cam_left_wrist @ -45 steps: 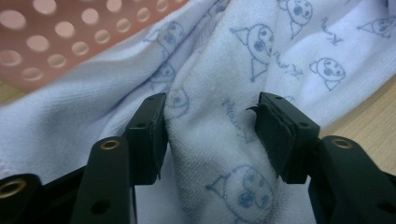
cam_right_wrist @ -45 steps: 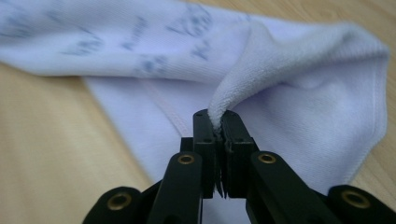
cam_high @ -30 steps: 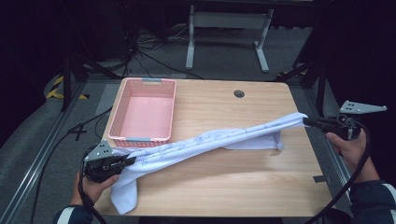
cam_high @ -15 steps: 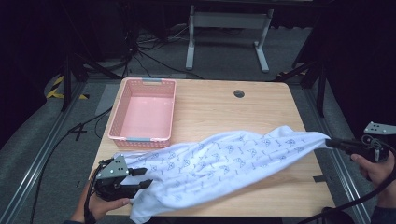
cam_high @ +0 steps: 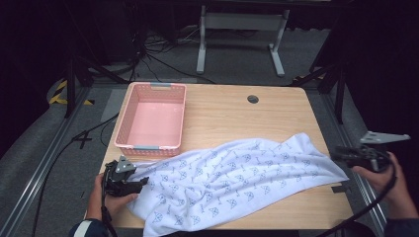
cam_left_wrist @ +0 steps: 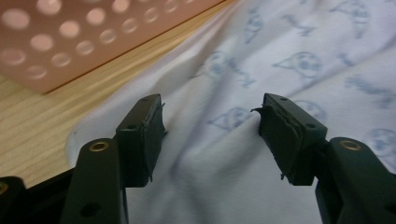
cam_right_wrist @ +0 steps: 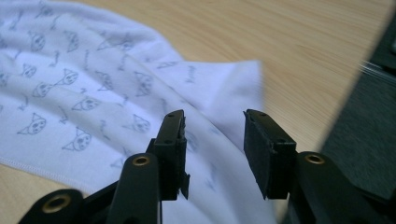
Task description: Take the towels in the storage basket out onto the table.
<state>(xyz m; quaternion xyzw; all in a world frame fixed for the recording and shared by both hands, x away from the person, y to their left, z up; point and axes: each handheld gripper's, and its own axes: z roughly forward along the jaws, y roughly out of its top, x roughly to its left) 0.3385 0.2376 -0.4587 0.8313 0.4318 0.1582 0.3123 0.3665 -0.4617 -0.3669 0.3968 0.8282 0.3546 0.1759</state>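
Since the earlier frames the cloth (cam_high: 232, 185), white w/ small blue cat prints, has come down from a stretched band in the air and now lies spread on the table (cam_high: 232, 111), across its near half from left to right. Both hands sank w/ it. The left gripper (cam_high: 134, 183) sits at the near-left corner, just near of the pink basket (cam_high: 150, 121); the right gripper (cam_high: 341, 154) is at the cloth's right end, at the table's right edge.

Left gripper view: the fingers (cam_left_wrist: 144, 135) have just been opening and stand wide apart, the cloth lies flat under the gap, not pinched. Right gripper view: fingers (cam_right_wrist: 170, 149) also just opening, about half apart, cloth edge below them, loose. The high view is too far to show these gaps.
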